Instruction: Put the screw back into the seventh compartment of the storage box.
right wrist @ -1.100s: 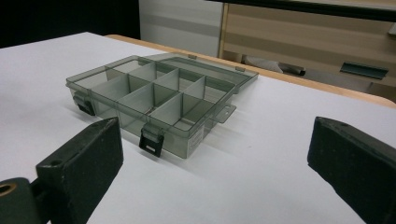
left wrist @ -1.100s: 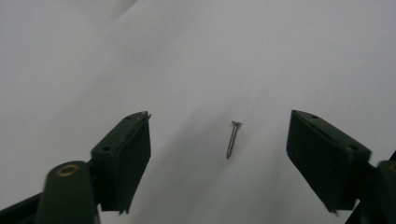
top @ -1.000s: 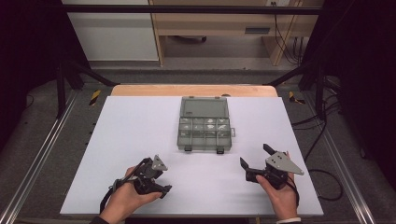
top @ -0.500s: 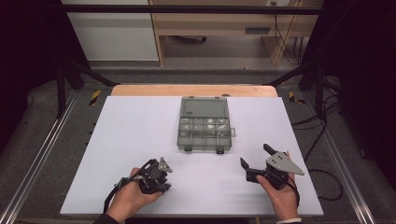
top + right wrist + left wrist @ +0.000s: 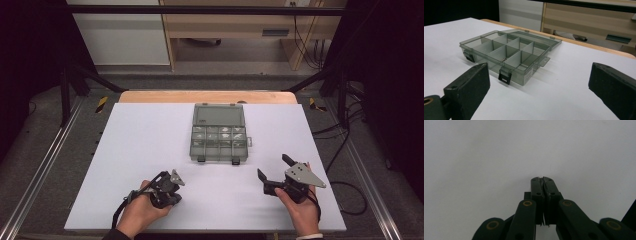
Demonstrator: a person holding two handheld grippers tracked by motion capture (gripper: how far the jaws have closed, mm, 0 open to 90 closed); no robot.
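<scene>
Grey compartment box (image 5: 219, 133) lay at middle of white bench (image 5: 140, 145), lid shut, two black latches toward person. Left tongs (image 5: 171, 192) just closing, now together, nothing between, near bench front edge. Right tongs (image 5: 273, 169) spread wide, empty, aimed at box, well apart from it.

Pale wooden desk (image 5: 235, 30) beyond grey floor (image 5: 200, 82), dark surroundings.
</scene>
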